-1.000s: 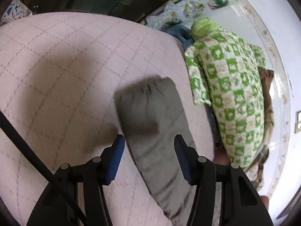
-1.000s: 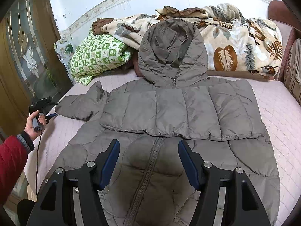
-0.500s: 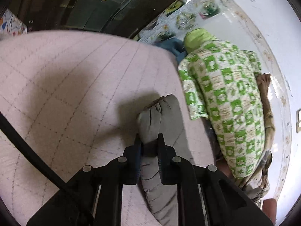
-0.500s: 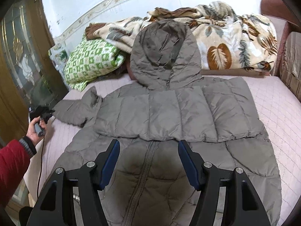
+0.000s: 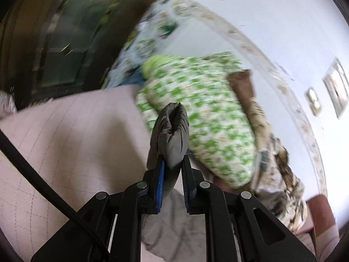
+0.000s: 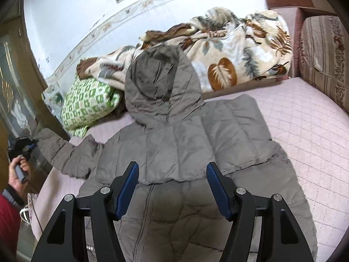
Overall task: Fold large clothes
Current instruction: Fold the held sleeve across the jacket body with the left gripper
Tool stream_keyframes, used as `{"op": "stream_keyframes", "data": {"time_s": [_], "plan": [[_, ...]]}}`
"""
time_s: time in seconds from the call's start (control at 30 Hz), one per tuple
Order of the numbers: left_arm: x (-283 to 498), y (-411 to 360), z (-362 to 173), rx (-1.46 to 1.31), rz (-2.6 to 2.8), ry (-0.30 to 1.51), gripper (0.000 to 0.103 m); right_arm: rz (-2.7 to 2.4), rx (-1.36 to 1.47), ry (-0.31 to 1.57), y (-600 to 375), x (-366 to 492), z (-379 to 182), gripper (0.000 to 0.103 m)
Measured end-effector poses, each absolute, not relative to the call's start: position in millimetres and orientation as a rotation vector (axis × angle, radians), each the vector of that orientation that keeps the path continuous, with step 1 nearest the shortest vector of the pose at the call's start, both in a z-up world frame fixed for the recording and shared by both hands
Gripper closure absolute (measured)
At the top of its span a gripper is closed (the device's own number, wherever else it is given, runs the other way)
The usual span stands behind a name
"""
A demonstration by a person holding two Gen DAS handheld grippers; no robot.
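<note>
Folding of the grey padded coat (image 6: pixel 174 152) looks, as a judgement, well short of halfway. The coat lies face up on the pink quilted bed cover (image 6: pixel 305 131), zip to the front, with its hood (image 6: pixel 161 83) propped against the leaf-patterned blanket (image 6: pixel 240 50) at the wall. One sleeve appears already laid across the chest, forming the flat band that ends near the coat's far edge. The other sleeve (image 6: pixel 63 150) stretches out toward the bed's side, where the left gripper (image 5: pixel 172 170) has its blue pads clamped on the cuff (image 5: pixel 173 128), the puffy end bulging up between and above the fingers. In the left wrist view that cuff hangs clear of the bed cover, with the green checked pillow (image 5: pixel 196 113) blurred behind it. The person's hand (image 6: pixel 18 172), in a red sleeve, grasps that gripper's handle at the edge of the right wrist view. The right gripper (image 6: pixel 172 187) hovers over the coat's middle near the zip, jaws standing wide with nothing between them. Left to do, by the look of it: carry the held sleeve across the body, tuck the hood down, then fold the long lower half up into a compact bundle. The thick filling may spring back, so each fold probably needs pressing flat.
</note>
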State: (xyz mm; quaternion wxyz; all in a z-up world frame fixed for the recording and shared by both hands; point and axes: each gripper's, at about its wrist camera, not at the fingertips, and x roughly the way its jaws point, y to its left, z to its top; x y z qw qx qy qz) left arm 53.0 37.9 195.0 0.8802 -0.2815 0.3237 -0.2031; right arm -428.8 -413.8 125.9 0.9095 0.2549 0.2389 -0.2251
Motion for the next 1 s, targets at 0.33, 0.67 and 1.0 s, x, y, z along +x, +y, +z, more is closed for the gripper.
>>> {"op": "stream_keyframes", "data": {"time_s": [0.33, 0.67, 1.0], "plan": [[-52.8, -68.5, 325.0, -0.432, -0.68, 0.566, 0.089, -0.538, 0.553, 0.416, -439.6, -464.9, 136.4, 0.034], [-162.1, -214.7, 355.6, -0.285, -0.941, 0.602, 0.089, -0.603, 0.625, 0.342, -472.1, -504.8, 141.1, 0.034], [-248.5, -349.4, 242.2, -0.149, -1.068, 0.814, 0.089, -0.631, 0.685, 0.295, -494.6, -531.8, 144.4, 0.034]]}}
